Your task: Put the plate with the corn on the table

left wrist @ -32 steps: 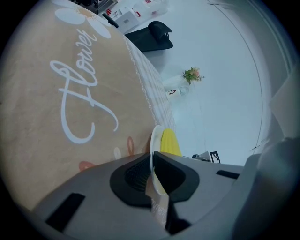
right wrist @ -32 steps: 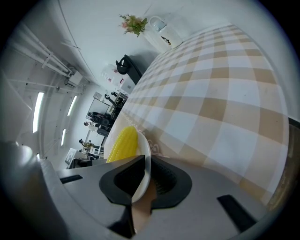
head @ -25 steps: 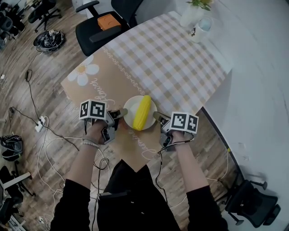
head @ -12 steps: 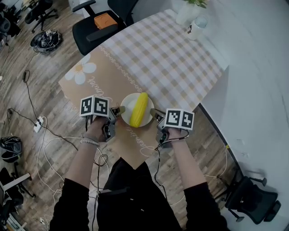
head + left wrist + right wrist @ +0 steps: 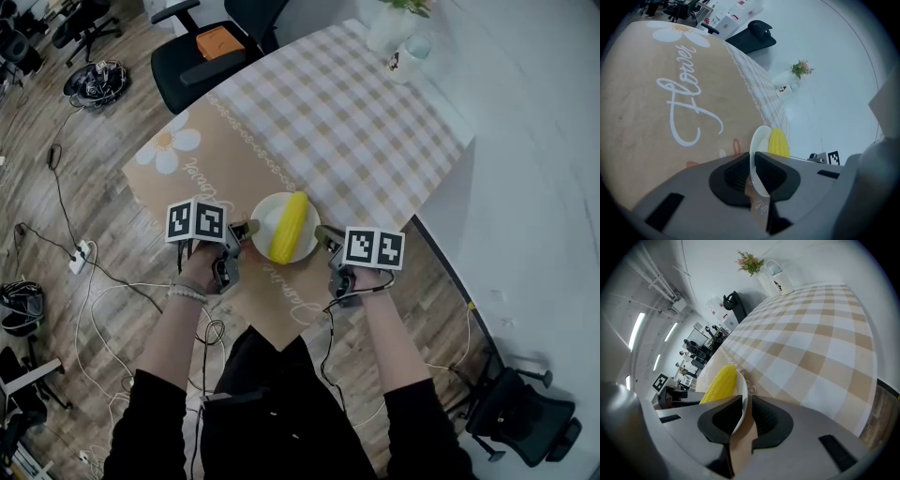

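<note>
A white plate [image 5: 272,221] carrying a yellow corn cob [image 5: 289,228] is held over the tan front corner of the tablecloth [image 5: 216,150]. My left gripper [image 5: 246,230] is shut on the plate's left rim [image 5: 757,145], and the corn [image 5: 779,142] lies just beyond its jaws. On the opposite side, my right gripper [image 5: 322,234] is shut on the right rim [image 5: 743,394], beside the corn [image 5: 719,383]. The plate sits low over the cloth; I cannot tell whether it touches.
The far half of the cloth is beige-and-white check [image 5: 356,122]. A white vase with flowers [image 5: 386,26] and a small jar [image 5: 409,52] stand at the far edge. A black chair with an orange object [image 5: 217,45] is behind the table. Cables [image 5: 89,253] lie on the wood floor.
The plate and both grippers have moved slightly farther in over the table corner since a second ago. Over the last half second almost nothing has shifted.
</note>
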`<action>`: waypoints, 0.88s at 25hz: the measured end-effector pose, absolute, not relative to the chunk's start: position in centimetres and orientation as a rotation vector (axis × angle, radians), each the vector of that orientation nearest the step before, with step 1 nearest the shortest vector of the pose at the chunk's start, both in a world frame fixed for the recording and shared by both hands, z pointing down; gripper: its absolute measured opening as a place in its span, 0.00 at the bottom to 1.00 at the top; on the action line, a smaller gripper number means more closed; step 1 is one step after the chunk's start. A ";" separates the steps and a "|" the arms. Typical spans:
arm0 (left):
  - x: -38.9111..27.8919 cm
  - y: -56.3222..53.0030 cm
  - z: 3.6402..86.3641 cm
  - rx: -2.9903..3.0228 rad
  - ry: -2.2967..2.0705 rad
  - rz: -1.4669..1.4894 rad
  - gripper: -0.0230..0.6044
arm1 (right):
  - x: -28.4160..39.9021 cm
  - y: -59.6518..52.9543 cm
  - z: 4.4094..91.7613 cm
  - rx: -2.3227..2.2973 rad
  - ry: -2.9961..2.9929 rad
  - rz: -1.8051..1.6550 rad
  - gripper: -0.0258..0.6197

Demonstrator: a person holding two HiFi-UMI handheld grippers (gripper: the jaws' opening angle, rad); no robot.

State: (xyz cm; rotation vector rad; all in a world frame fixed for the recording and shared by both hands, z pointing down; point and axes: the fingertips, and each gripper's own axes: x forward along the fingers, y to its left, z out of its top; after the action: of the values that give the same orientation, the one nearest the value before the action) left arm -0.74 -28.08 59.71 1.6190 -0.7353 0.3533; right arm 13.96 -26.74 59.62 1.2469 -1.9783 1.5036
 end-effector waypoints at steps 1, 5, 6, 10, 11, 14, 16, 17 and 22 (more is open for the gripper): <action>-0.7 -28.1 59.7 1.622 -0.732 0.354 0.11 | 14.0 -26.7 59.6 1.241 -1.983 1.493 0.18; -0.7 -28.0 59.6 1.631 -0.728 0.372 0.11 | 13.8 -26.5 59.4 1.216 -1.989 1.465 0.14; -0.7 -28.0 59.6 1.631 -0.729 0.379 0.11 | 13.7 -26.5 59.4 1.216 -1.986 1.469 0.14; -0.6 -28.0 59.3 1.625 -0.725 0.373 0.13 | 13.7 -26.5 59.3 1.233 -1.980 1.503 0.14; -0.7 -28.0 59.2 1.625 -0.725 0.367 0.15 | 13.7 -26.5 59.3 1.235 -1.981 1.505 0.13; -1.1 -28.2 59.0 1.630 -0.741 0.369 0.18 | 13.8 -26.5 59.3 1.238 -1.981 1.502 0.13; -1.8 -28.3 59.1 1.633 -0.758 0.379 0.18 | 13.7 -26.7 59.3 1.240 -1.984 1.501 0.13; -2.2 -28.3 59.1 1.635 -0.768 0.387 0.18 | 13.5 -26.8 59.3 1.242 -1.989 1.498 0.13; -4.3 -28.0 58.8 1.655 -0.852 0.391 0.17 | 13.8 -26.6 59.0 1.277 -2.031 1.482 0.13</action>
State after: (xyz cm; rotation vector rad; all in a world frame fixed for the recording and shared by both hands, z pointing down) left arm -4.35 -27.98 58.84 1.6554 -0.8516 0.3910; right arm 13.77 -26.61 59.03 1.2765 -2.0314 1.4818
